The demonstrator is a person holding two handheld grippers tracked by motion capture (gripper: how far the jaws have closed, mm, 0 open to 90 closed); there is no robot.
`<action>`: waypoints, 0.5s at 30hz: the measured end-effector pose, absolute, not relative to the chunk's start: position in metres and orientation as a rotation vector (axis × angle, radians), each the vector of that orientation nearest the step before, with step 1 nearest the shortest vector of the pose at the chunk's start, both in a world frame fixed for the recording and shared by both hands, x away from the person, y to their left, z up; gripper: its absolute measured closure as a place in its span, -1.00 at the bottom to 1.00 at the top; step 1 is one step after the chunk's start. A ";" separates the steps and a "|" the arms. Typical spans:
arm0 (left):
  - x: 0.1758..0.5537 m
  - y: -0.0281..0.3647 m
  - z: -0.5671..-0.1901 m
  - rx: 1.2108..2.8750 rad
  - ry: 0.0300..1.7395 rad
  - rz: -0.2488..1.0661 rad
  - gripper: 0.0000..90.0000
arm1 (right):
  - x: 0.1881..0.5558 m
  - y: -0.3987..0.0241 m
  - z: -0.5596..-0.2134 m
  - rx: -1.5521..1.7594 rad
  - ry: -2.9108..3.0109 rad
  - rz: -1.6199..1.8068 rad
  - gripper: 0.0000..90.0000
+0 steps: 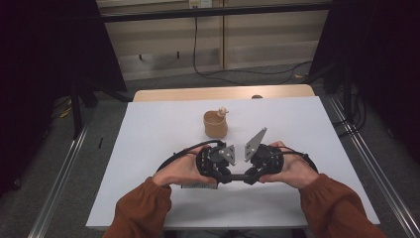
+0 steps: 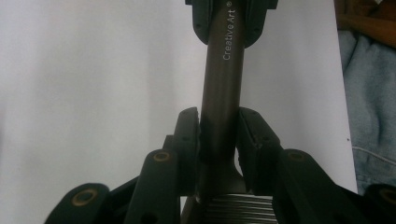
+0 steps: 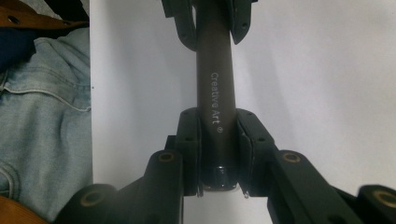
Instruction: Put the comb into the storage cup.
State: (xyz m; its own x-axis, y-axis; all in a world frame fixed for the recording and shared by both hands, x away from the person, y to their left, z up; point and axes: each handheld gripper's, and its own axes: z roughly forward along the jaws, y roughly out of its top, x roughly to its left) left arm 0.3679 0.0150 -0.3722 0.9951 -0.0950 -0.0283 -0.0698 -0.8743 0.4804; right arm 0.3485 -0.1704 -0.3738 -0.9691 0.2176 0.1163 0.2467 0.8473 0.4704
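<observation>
A dark brown brush handle (image 1: 240,175), printed "Creative Art", spans level between my two grippers over the white table top. My left gripper (image 1: 229,174) is shut on it. In the left gripper view its pads (image 2: 191,140) press the handle (image 2: 223,88) just past a ribbed silver ferrule (image 2: 240,207). My right gripper (image 1: 251,174) faces the left one and is shut on the handle's other end. In the right gripper view the handle (image 3: 215,74) sits between the pads (image 3: 245,140), and its butt end (image 3: 219,179) shows just behind them.
A brown cup (image 1: 215,125) with a small pale thing at its rim stands beyond the grippers, mid-table. The white sheet (image 1: 148,144) covers a wooden table (image 1: 223,92). The person's jeans (image 3: 42,116) show past the near edge. Cables lie on the floor behind.
</observation>
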 end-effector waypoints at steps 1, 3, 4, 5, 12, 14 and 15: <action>0.368 0.016 -0.372 2.634 -0.114 -0.076 0.55 | 0.348 -0.171 -0.374 -0.373 -2.962 -0.769 0.62; 0.369 0.017 -0.371 2.629 -0.109 -0.082 0.54 | 0.348 -0.172 -0.374 -0.374 -2.959 -0.771 0.62; 0.369 0.018 -0.371 2.624 -0.101 -0.073 0.50 | 0.348 -0.172 -0.374 -0.372 -2.959 -0.766 0.62; 0.370 0.019 -0.370 2.620 -0.094 -0.070 0.42 | 0.348 -0.173 -0.375 -0.382 -2.956 -0.763 0.62; 0.374 0.024 -0.367 2.556 -0.001 -0.032 -0.14 | 0.349 -0.181 -0.370 -0.451 -2.963 -0.812 0.62; 0.377 0.026 -0.366 2.534 0.053 -0.010 -0.45 | 0.348 -0.182 -0.371 -0.484 -2.966 -0.804 0.62; 0.378 0.027 -0.365 2.524 0.066 0.005 -0.53 | 0.349 -0.183 -0.371 -0.486 -2.963 -0.808 0.62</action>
